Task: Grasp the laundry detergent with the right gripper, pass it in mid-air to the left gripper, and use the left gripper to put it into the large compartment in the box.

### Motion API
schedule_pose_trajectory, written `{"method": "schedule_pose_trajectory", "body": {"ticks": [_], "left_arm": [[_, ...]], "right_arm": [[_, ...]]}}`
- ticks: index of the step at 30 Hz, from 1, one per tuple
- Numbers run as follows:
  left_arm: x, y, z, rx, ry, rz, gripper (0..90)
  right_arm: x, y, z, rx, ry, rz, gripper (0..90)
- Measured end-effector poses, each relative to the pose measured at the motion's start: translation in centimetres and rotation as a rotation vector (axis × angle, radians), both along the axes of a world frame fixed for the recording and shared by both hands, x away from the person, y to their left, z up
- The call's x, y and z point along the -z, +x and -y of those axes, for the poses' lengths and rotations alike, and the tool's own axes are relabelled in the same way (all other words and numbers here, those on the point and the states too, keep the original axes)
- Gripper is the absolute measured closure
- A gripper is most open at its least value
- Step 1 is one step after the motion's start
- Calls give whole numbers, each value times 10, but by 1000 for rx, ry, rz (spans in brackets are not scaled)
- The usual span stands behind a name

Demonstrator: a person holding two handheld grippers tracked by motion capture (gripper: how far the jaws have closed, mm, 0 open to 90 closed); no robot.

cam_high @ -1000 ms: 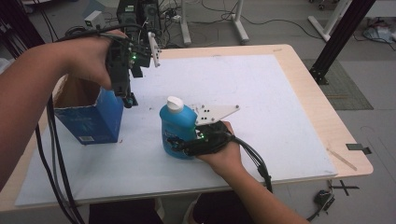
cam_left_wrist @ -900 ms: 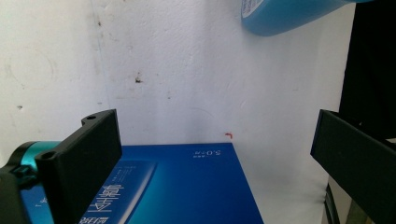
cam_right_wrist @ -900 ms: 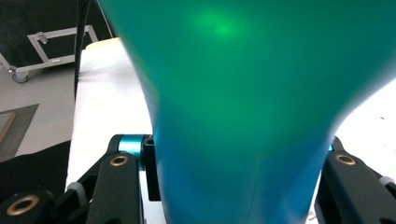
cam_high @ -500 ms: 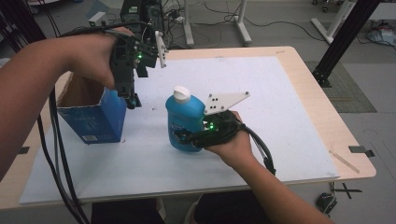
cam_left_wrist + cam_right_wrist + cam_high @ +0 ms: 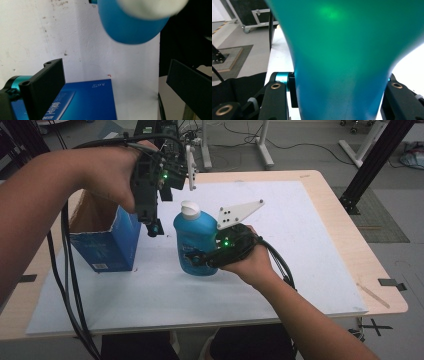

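Between right hand-held gripper [image 5: 200, 259] jaws, bottle [image 5: 192, 242]

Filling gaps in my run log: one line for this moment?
right hand-held gripper: shut on blue bottle | left hand-held gripper: open, above blue box

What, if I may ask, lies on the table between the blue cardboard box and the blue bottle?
Nothing lies there: in the high view, bare white mat separates the blue cardboard box from the blue bottle; the left gripper hangs above that gap.
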State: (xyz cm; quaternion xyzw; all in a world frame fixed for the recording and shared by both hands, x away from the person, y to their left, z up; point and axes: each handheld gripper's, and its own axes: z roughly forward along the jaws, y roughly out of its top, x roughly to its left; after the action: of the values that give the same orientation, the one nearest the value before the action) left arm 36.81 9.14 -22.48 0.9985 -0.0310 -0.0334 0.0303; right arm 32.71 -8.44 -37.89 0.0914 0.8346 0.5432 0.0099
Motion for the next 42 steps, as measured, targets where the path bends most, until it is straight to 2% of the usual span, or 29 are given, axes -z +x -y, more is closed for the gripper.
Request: {"method": "schedule_pose_trajectory", "body": {"ticks": [9,22,42], "left_arm": [[0,-7,7,-28,20,-15,17],[4,-14,20,-29,43,-3,17],[14,-17,24,-25,68,20,17]], "right_arm": [[3,7,-17,-54,-1,-40,466],[2,8,-36,-86,31,-34,466],[-5,9,-43,-98,35,-42,467]]}}
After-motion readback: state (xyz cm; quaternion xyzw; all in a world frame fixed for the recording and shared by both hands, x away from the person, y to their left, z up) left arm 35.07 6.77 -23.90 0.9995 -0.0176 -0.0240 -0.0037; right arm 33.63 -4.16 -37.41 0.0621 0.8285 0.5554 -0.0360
